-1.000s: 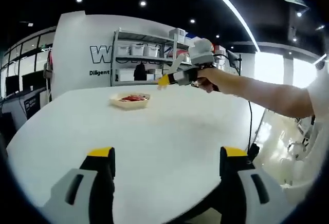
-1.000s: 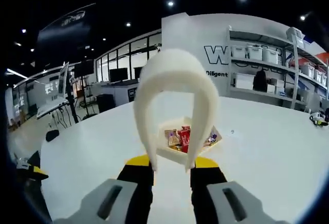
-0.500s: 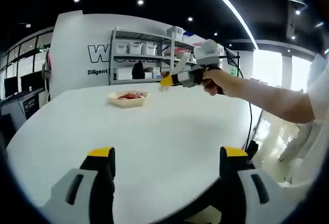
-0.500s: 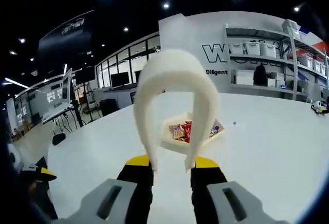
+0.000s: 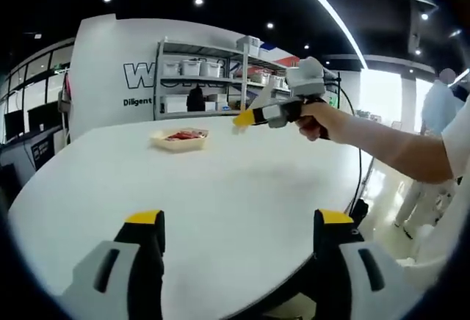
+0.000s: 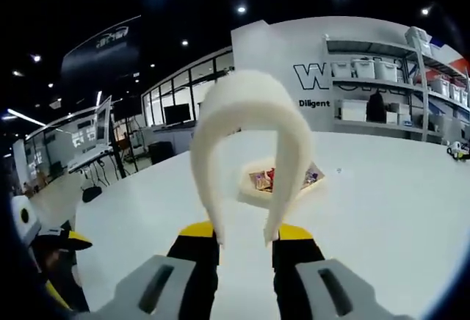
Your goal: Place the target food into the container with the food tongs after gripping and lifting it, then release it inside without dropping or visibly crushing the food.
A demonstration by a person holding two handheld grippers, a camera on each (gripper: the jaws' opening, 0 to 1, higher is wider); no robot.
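Note:
A shallow cream container point(image 5: 180, 138) with red-wrapped food sits far back on the white round table point(image 5: 220, 188). My left gripper point(image 5: 239, 222) hovers open over the table's near edge, its jaws wide apart with nothing between them. A hand holds my right gripper point(image 5: 246, 118) above the table, right of the container. In the right gripper view, my right gripper point(image 6: 246, 233) is shut on white U-shaped food tongs point(image 6: 250, 107). The container point(image 6: 283, 179) with its wrapped snacks shows through the tongs' arch. The left gripper point(image 6: 48, 250) appears at the lower left.
Metal shelves point(image 5: 202, 78) with white bins stand against the lettered wall behind the table. A person point(image 5: 440, 107) stands at the far right. Desks with monitors point(image 6: 95, 133) lie off to the left beyond the table's edge.
The right gripper with the tongs has drawn back and to the right, away from the container, which now looks smaller and higher through the arch. The left gripper stays open.

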